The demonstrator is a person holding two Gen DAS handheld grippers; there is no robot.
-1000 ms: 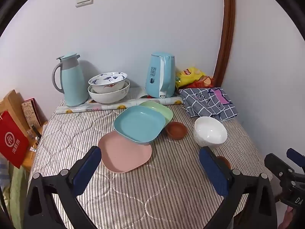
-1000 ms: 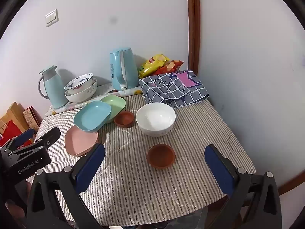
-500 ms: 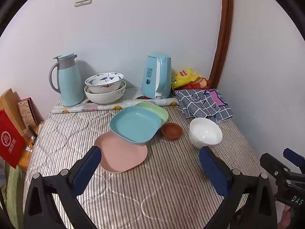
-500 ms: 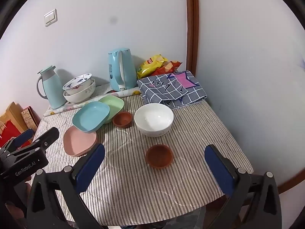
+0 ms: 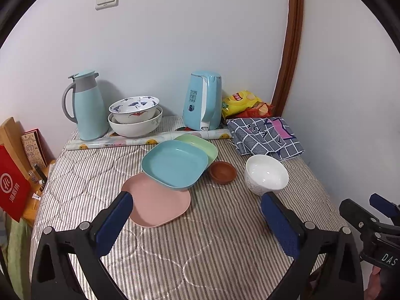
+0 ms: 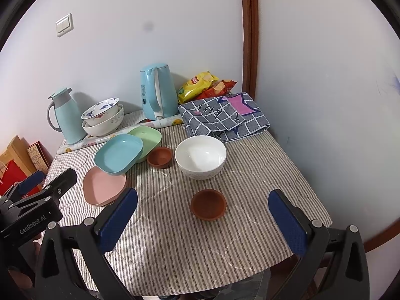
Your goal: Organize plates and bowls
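Both cameras have pulled back a little since a second ago; nothing on the table [image 6: 262, 225] has shifted. I see the blue plate [image 5: 175, 163] lying over the pink plate [image 5: 157, 203] and green plate [image 5: 200, 143], one brown bowl [image 5: 223, 172] beside them, then the white bowl [image 6: 200, 156] and another brown bowl [image 6: 208, 204]. My left gripper [image 5: 197, 221] and right gripper [image 6: 203, 221] hover wide apart, empty.

Both grippers pulled back from the table

The left gripper [image 5: 196, 213] and the right gripper [image 6: 202, 212] have backed away and risen a bit, so more of the striped table [image 6: 262, 175] shows. No dish moved. Both are as wide apart as before.
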